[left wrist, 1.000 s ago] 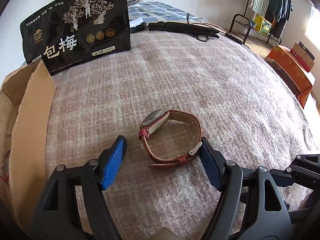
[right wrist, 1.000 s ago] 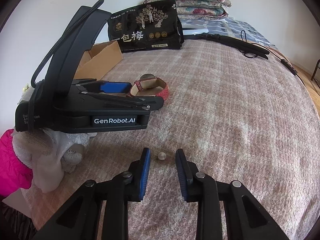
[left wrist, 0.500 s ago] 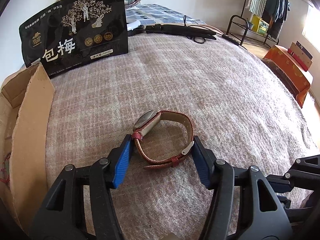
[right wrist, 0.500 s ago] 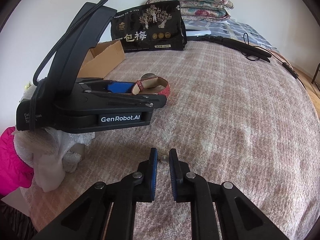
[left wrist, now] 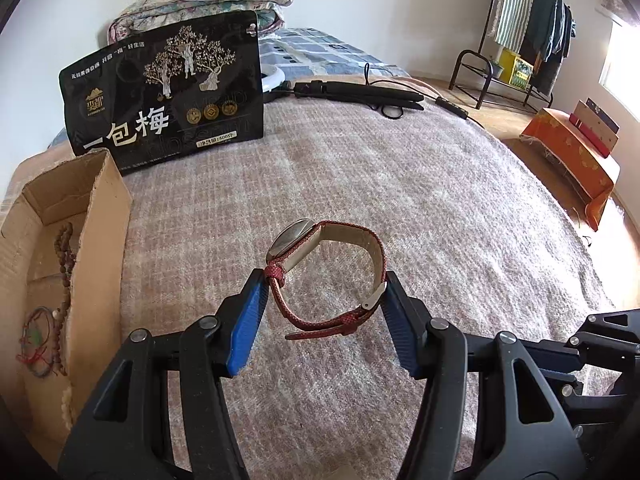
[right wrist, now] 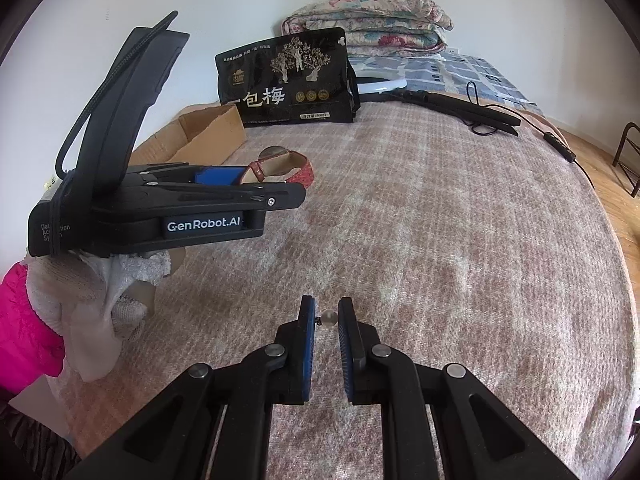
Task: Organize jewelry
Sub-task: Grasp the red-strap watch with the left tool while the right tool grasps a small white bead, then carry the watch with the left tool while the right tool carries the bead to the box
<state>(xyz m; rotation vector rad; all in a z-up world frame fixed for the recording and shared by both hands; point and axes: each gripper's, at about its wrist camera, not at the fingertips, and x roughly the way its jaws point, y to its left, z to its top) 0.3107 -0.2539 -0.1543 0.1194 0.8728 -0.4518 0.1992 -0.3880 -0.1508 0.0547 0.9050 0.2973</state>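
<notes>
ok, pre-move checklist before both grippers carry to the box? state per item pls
1. Left gripper on the red-strap watch: both blue pads touch the strap, watch appears lifted. ok.
2. Right gripper on the pearl earring: it sits between the pads, but a sliver of gap shows beside the pearl. cannot tell if it is clamped.
3. Cardboard box open and in view on the left: ok.
4. Room in the box: bead bracelets lie along its floor, bare cardboard beside them. ok.
5. Path across the blanket to the box: nothing lies between. ok.
6. Black snack bag stands behind the box, off the path. ok.
</notes>
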